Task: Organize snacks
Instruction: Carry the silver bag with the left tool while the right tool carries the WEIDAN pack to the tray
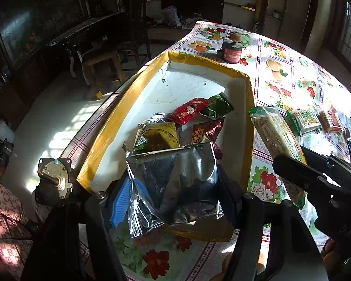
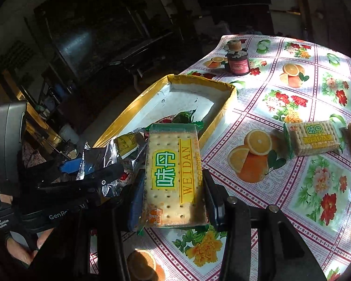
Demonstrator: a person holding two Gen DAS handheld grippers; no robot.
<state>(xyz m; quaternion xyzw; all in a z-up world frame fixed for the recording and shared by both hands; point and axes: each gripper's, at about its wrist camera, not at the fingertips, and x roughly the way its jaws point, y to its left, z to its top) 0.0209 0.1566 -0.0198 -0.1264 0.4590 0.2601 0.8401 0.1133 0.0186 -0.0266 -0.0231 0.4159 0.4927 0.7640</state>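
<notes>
Silver foil fills the near view of my left gripper point(image 1: 173, 187): its fingers are clamped on the sides of a silver foil bag point(image 1: 175, 182), which hangs over the near end of the yellow-rimmed tray point(image 1: 119, 117). Several wrapped snacks already lie inside, among them a red packet point(image 1: 189, 111) and a green packet point(image 1: 218, 105). My right gripper point(image 2: 173, 194) is closed on a Weidan cracker pack point(image 2: 172, 175), held above the table just beside the tray's near right edge. Two more cracker packs point(image 2: 312, 138) wait on the floral tablecloth point(image 2: 316, 93), well apart from the tray. To do this step well, I should probably lower the foil bag onto bare tray floor before letting go, then bring the crackers in alongside it, flat, keeping both grippers from colliding over the rim.
</notes>
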